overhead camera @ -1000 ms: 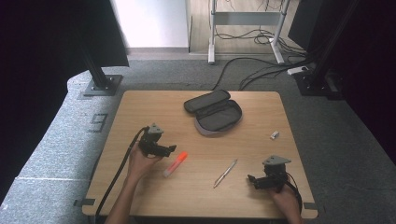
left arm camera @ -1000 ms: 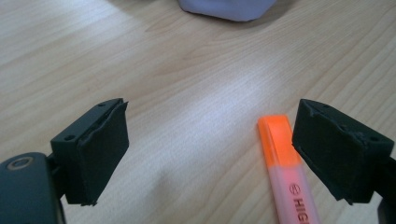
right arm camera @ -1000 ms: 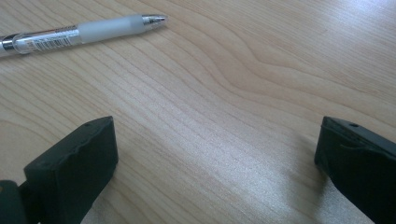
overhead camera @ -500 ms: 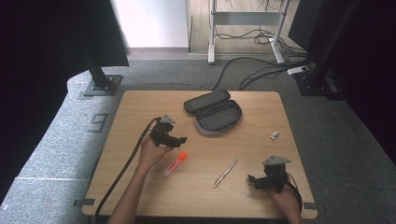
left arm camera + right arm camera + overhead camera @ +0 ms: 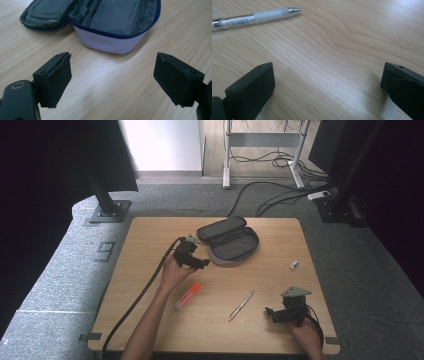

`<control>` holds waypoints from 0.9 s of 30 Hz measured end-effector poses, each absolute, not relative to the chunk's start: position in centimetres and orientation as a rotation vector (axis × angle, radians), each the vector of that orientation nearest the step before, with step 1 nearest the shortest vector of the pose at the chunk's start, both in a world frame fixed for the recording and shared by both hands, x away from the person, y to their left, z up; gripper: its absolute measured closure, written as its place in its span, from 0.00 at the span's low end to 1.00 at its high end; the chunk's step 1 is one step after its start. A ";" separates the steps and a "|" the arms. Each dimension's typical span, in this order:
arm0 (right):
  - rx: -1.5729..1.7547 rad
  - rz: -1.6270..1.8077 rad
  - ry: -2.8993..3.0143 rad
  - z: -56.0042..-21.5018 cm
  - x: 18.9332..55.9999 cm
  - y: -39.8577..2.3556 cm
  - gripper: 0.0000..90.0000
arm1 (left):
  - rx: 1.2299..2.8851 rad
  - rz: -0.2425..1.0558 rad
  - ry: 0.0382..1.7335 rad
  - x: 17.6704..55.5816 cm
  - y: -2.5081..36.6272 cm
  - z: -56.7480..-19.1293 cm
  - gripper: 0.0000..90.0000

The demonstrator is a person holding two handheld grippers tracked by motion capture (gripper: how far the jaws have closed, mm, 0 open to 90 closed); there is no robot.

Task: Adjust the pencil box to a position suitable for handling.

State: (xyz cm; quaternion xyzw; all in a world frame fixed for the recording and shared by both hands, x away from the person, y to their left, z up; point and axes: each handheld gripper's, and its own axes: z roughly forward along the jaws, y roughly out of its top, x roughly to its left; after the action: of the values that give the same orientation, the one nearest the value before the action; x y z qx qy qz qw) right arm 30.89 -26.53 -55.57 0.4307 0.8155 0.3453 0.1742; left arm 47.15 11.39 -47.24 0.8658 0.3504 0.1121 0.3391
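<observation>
High view – left tool (image 5: 199, 262): sits near the front edge of the open case (image 5: 235, 244), jaws apart and empty, pointing at the case.
High view – right tool (image 5: 272, 312): rests low at the desk's near right corner, jaws apart, nothing in them.
High view – loose things: a marker (image 5: 188, 295) and a pen (image 5: 242, 305) lie on the desk (image 5: 150, 235) between the two hands; a small eraser (image 5: 294, 265) lies well apart at the right.
High view – step in hand: judged to be the left tool's approach to the case, either to steady it or to hold it open for filling.
Left gripper view – case: the case (image 5: 112, 22) lies just beyond the left tool (image 5: 112, 75), its pale wall and blue zip facing the jaws, lining exposed, lid flap folded off to the left.
Left gripper view – jaws: wide, bare desk between them, not touching the case.
Left gripper view – advice: it should go in level and take the pale front wall or rim squarely, gripping fabric rather than zip, so that the soft case does not slide or fold shut.
Right gripper view – pen: the pen (image 5: 254, 17) lies ahead and left of the right tool (image 5: 328, 82), tip to the right.
Right gripper view – jaws: wide and empty over bare wood.
Right gripper view – advice: it should turn to straddle the barrel crosswise before it closes.
</observation>
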 end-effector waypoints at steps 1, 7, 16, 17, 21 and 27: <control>1.221 0.979 2.311 -55.6 30.9 -26.5 0.00 | 2.256 0.299 0.908 47.4 11.1 -47.3 0.16; 1.214 0.980 2.312 -55.6 30.9 -26.6 0.00 | 2.257 0.295 0.909 48.4 10.1 -47.3 0.17; 1.214 0.980 2.312 -55.6 30.9 -26.6 0.00 | 2.284 0.305 0.922 50.3 8.7 -47.9 0.17; 1.214 0.980 2.312 -55.6 30.9 -26.6 0.00 | 2.284 0.305 0.922 50.3 8.7 -47.9 0.17; 1.215 0.980 2.312 -55.6 30.9 -26.6 0.00 | 2.281 0.304 0.926 51.2 8.1 -47.9 0.17; 1.214 0.980 2.312 -55.6 30.9 -26.6 0.00 | 2.285 0.305 0.933 52.1 7.2 -48.5 0.17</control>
State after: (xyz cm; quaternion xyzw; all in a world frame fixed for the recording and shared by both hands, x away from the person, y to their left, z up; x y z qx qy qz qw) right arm 30.91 -26.56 -55.59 0.4285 0.8161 0.3459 0.1753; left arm 52.13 7.24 -48.47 0.8701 0.3552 0.1160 0.3216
